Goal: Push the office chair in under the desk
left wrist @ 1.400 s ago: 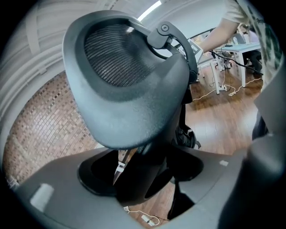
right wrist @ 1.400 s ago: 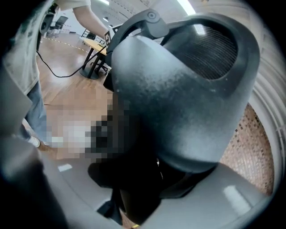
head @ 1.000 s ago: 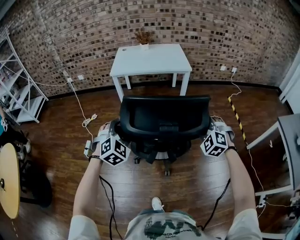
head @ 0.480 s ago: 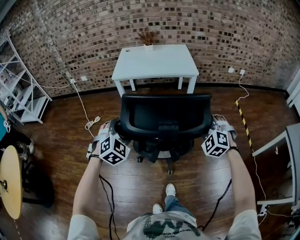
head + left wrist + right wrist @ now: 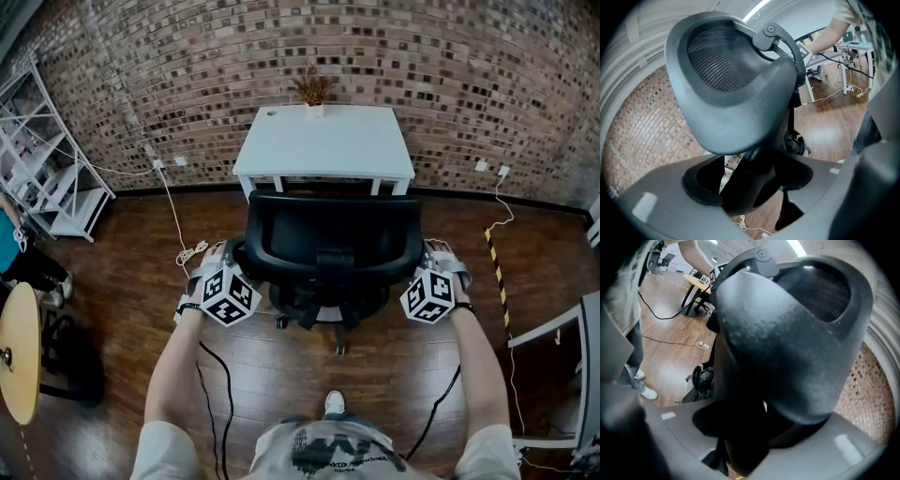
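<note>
office chair (image 5: 330, 234) of black mesh, curved rim clamped by left gripper (image 5: 216, 264) and right gripper (image 5: 439, 264)

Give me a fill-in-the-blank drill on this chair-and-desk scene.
The office chair is ___ in colour. The white desk stands against a ___ wall. The left gripper and right gripper clamp the chair's ___. The potted plant sits on the ___.
Missing: black; brick; backrest; desk.

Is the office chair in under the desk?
Not fully: the office chair stands with its backrest short of the desk; its seat is hidden.
</note>
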Demonstrator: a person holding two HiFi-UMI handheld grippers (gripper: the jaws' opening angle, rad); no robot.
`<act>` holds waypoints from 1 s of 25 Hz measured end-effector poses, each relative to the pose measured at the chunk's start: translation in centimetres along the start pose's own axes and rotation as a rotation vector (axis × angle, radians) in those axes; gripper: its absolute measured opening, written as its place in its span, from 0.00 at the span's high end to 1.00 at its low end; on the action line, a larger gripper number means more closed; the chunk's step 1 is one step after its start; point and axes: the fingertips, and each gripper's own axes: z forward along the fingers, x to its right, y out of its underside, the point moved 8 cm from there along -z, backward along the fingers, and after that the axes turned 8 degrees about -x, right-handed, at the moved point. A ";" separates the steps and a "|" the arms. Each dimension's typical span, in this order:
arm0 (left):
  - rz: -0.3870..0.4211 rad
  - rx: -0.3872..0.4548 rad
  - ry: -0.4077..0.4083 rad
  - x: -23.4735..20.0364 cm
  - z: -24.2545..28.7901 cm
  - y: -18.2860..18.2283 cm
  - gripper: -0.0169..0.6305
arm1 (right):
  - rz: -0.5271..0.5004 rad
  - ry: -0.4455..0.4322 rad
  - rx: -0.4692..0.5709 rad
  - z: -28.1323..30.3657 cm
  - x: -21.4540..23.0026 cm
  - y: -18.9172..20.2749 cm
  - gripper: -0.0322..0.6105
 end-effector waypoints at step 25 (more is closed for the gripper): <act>-0.006 -0.016 -0.020 -11.0 11.0 -0.5 0.43 | -0.013 -0.012 0.011 12.9 10.0 -0.9 0.60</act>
